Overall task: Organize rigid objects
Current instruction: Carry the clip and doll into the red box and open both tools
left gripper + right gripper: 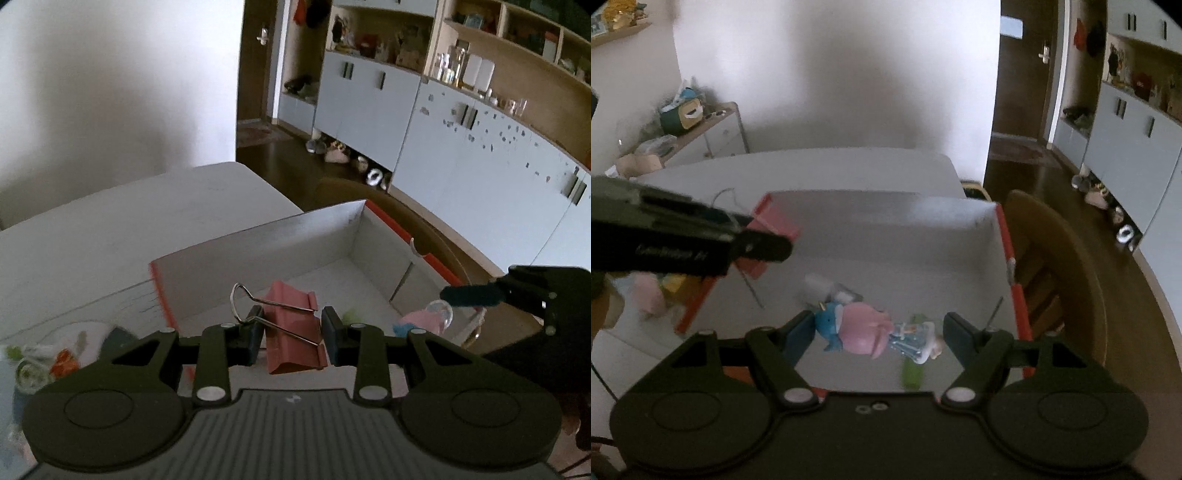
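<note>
Between your left gripper's (290,338) pads sat a pink binder clip (293,328), pinched across its body with the wire handles folded over it, and you held it above the near-left corner of the white box (258,236). Your right gripper (879,332) pinched a pink-and-blue figurine (862,332) (its jaws stood wide, but the toy filled the gap and looked to touch both pads), and that one hung over the box's near side, towards the red-trimmed right wall.

Out from there, inside the box, a green piece (912,373) lay near the front wall, and something pale and blurred (827,288) lay nearer the middle. Left of the box, on the table (92,236), a heap of small things (44,362) waited, too blurred to name.

Both loads seemed to be at the carry-to-the-box step, with the drop not yet made. Next you would need each gripper fully past the box's wall and low enough, then the jaws parted, taking care that the two grippers, close together over the same box, did not knock.

Pale lettering ran along your left gripper's side in the right wrist view, but it was too blurred to read.
</note>
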Tool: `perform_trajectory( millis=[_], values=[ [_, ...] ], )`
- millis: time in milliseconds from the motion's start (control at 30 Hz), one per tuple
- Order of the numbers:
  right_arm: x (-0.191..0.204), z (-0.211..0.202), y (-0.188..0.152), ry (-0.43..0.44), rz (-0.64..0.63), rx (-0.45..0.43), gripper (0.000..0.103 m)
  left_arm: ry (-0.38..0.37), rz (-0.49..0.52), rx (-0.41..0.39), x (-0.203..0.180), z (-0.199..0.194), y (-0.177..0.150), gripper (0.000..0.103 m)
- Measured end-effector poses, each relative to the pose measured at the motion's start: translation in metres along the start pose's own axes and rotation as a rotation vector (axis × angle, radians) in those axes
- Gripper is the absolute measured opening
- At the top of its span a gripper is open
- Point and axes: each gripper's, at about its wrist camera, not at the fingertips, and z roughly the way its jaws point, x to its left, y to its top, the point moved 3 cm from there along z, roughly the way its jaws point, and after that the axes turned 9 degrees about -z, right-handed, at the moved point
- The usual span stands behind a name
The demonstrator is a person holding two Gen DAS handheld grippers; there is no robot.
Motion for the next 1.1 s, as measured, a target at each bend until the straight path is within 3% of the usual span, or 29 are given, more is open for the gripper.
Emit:
perform_trajectory(
  millis=[267, 567, 1100],
  values=[
    [-0.009, 0.029, -0.003, 0.035, -0.034, 0.049, 0.076, 0.033, 0.039, 0.063, -0.022, 0.063, 0.023, 0.033],
    [-0.002, 0.057, -0.004, 0.094, -0.091, 0.114, 0.075, 0.082, 0.081, 0.167, -0.033, 0.126, 0.028, 0.033],
    [0.002, 0.075, -0.011, 0.082, -0.094, 0.206, 0.076, 0.138, 0.063, 0.337, -0.022, 0.173, 0.011, 0.033]
  ],
)
